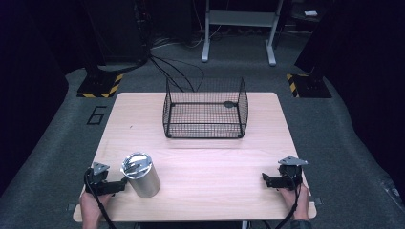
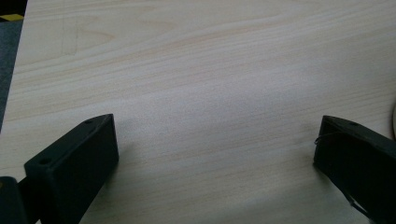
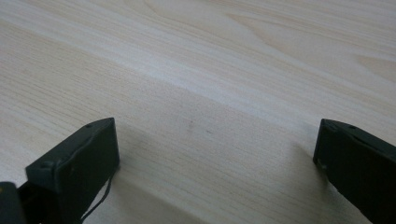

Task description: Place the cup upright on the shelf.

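Standing canister (image 1: 140,174) beside left jaws

A large dark "6" (image 1: 97,115) is marked on the grey floor (image 1: 57,143) left of the table.
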